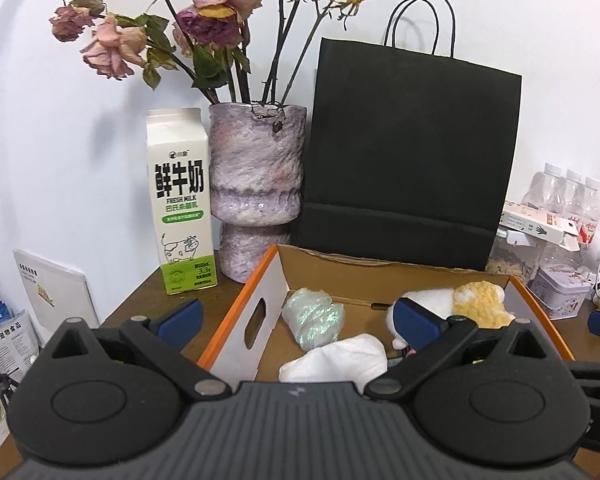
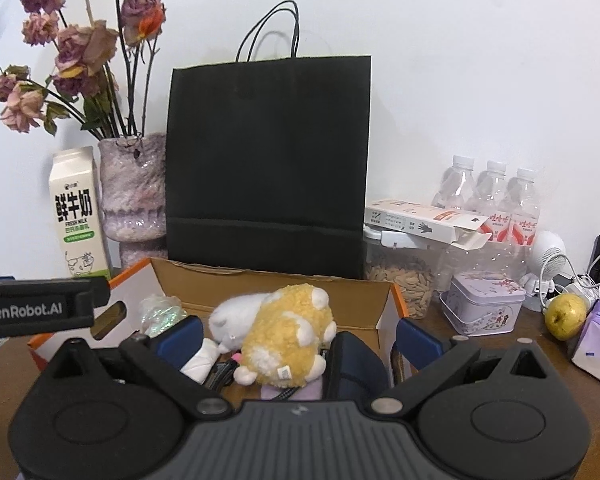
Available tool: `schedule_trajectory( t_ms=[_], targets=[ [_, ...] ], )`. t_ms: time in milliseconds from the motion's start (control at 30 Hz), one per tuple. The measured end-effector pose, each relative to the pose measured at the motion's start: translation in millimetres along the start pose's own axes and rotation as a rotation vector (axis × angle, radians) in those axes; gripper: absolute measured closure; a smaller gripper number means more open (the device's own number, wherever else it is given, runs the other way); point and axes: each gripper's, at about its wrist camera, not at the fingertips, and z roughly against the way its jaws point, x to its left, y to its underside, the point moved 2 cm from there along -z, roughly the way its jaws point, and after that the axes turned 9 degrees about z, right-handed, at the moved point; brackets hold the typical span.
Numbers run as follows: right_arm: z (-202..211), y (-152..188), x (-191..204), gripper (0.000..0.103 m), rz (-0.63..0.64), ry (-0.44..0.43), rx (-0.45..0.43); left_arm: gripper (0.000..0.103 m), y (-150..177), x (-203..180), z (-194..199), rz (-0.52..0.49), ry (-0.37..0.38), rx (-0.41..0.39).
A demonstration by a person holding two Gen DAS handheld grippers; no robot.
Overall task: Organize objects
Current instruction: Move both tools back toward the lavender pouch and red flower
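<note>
Hovering over the box [image 2: 188,280] on the counter [image 2: 512,344], both grippers, left [image 1: 296,316] and right [image 2: 298,338], have jaws spread and empty; the plush [image 2: 288,332] lies inside, gathered with other soft items for tidiness.

On the tabletop [image 2: 500,356] an open box [image 2: 284,280] holds a plush toy [image 2: 288,340] and a crinkled bag [image 1: 314,316]. Behind it stands a paper bag [image 2: 268,160]; left of that a vase [image 1: 256,184], then a milk carton [image 1: 180,200]. Right sit bottles [image 2: 488,196], a tin [image 2: 482,304] and a pear [image 2: 565,315].
</note>
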Motion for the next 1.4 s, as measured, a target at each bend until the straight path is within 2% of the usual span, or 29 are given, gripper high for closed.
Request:
schedule_trajectory(
  t_ms=[733,967,1400],
  targets=[
    [93.8,18.8,6.5,0.0,-0.012,-0.041,-0.066,0.0,22.3,37.6,86.1,0.011,0.019,0.01],
    [122.8,26.8,17.2,0.0,0.004,-0.061,-0.078,0.0,34.2,44.9,116.3,-0.013,0.032,0.009],
    [165.8,61.8,26.2,0.0,-0.031,-0.093,-0.054,0.0,62.6,63.0,158.9,-0.03,0.05,0.029]
  ],
)
